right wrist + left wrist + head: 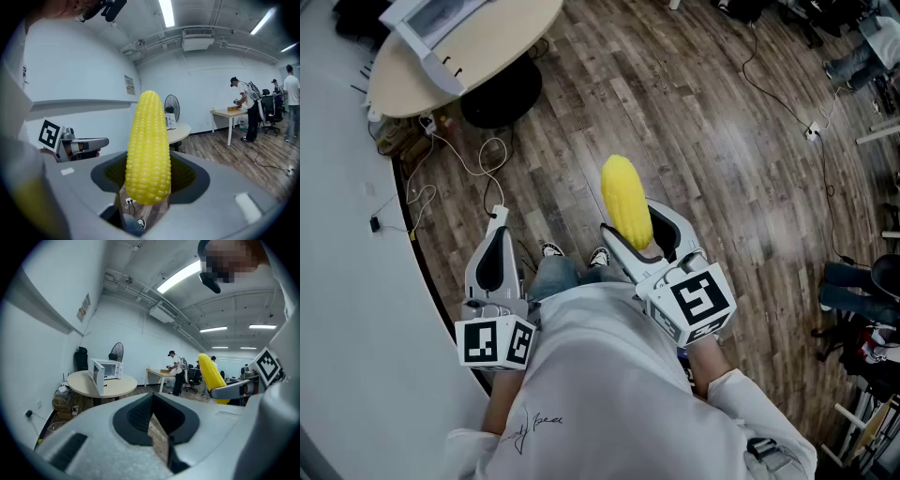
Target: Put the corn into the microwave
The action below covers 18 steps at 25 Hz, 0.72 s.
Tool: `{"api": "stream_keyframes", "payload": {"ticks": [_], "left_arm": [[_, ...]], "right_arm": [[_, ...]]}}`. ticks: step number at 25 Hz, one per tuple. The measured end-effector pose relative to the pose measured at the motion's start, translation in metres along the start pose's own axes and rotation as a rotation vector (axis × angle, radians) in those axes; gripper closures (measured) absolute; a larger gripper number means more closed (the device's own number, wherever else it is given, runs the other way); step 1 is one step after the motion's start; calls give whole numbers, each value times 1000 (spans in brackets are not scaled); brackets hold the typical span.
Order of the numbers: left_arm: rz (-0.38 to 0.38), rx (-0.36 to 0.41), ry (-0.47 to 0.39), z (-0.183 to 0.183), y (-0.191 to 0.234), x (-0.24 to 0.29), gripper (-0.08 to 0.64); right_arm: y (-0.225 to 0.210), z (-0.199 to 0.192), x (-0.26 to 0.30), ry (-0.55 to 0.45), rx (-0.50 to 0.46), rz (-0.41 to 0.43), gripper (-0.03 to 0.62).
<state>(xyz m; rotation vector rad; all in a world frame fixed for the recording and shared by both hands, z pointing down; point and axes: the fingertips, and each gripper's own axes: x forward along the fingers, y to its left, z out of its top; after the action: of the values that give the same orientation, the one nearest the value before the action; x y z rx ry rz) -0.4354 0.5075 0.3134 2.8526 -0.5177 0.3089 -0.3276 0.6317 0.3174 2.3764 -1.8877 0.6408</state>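
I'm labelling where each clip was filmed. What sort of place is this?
Most likely an open office or lab room: a microwave on a round table, a desk with a person standing at it, office chairs behind, strip lights overhead.

Wood-plank floor [722, 150] carries loose cables [484, 173]. A fan [117, 351] stands beyond the round counter [117, 386]. A person [177, 376] stands at a desk [157, 373].

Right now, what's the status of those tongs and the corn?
Right tongs shut on corn cob. Left tongs shut, empty. Microwave on round table, door open; cables on floor beside it.
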Motion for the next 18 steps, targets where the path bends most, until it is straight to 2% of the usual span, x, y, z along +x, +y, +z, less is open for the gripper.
{"api": "stream_keyframes", "payload": {"ticks": [8,18], "left_arm": [[-7,-3,13,0,-15,4,572],[-39,-3,7,9,-9,29,572]], "right_arm": [[-15,5,-6,-10,1,9,333],[-27,27,13,-56,41,13,333]]}}
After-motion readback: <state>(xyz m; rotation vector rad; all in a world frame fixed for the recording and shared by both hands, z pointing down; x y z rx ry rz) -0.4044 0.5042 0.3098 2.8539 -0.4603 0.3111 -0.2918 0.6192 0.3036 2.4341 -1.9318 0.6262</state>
